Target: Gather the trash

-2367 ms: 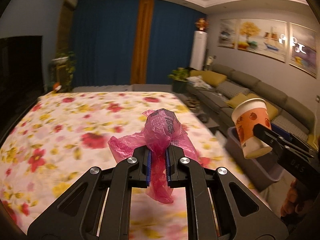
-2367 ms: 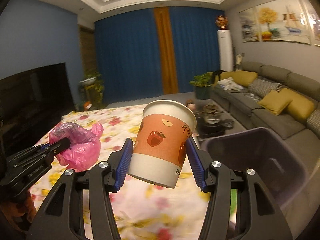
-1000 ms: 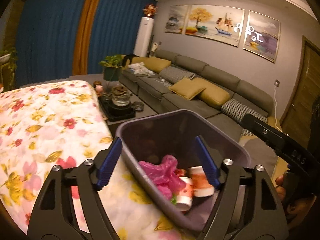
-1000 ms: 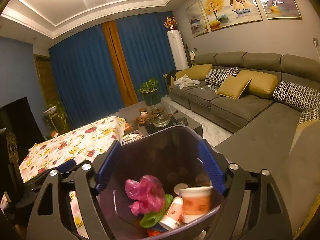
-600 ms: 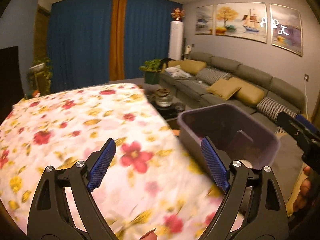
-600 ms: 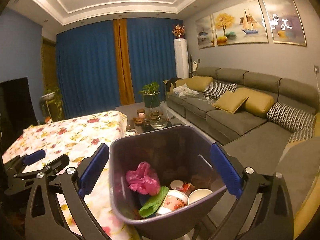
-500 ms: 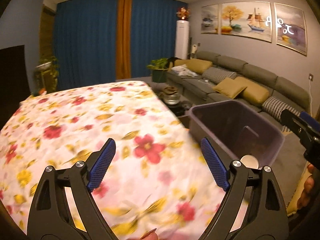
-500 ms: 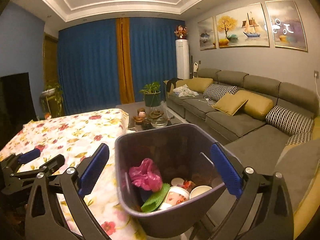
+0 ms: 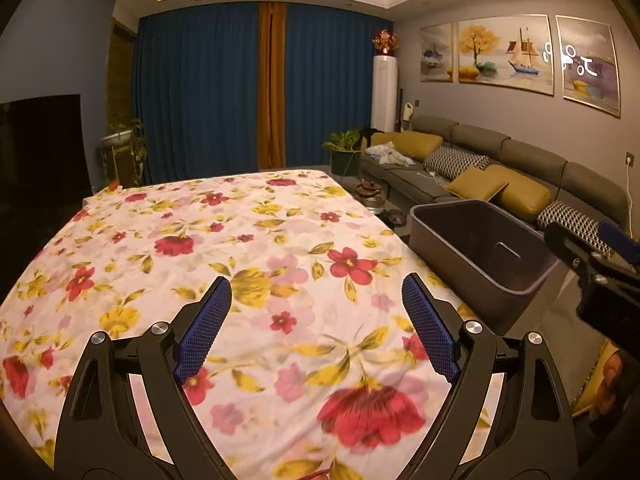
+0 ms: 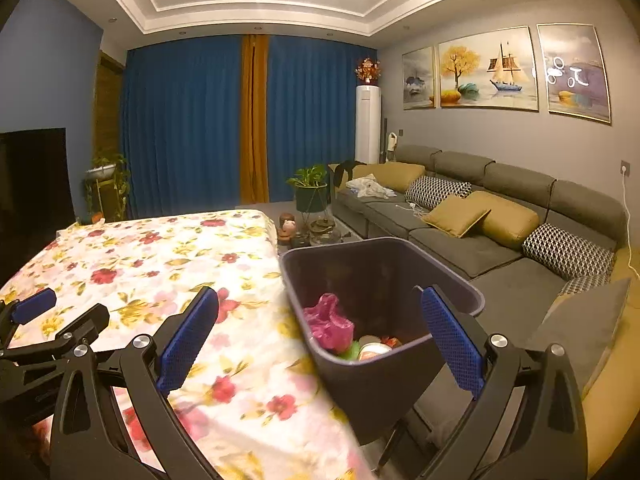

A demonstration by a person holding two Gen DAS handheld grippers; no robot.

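Observation:
A dark purple trash bin (image 10: 452, 292) stands beside the right edge of the floral table (image 10: 160, 264). In it lie a pink plastic bag (image 10: 328, 324), a paper cup (image 10: 374, 352) and other scraps. My right gripper (image 10: 320, 340) is open and empty, hovering at the bin's near left rim. My left gripper (image 9: 316, 328) is open and empty above the floral table (image 9: 240, 240). The bin (image 9: 480, 252) shows to its right, its contents hidden. The right gripper's fingers (image 9: 576, 244) show at the far right edge.
A grey sofa (image 10: 500, 216) with yellow and patterned cushions runs along the right wall. A low tea table with a teapot (image 10: 320, 228) and a potted plant (image 10: 310, 188) stand beyond the bin. A dark TV (image 9: 40, 148) is at the left.
Both grippers have let go of the pink bag and the cup, which now lie in the bin. Both have drawn back and swung left toward the table, jaws wide open.

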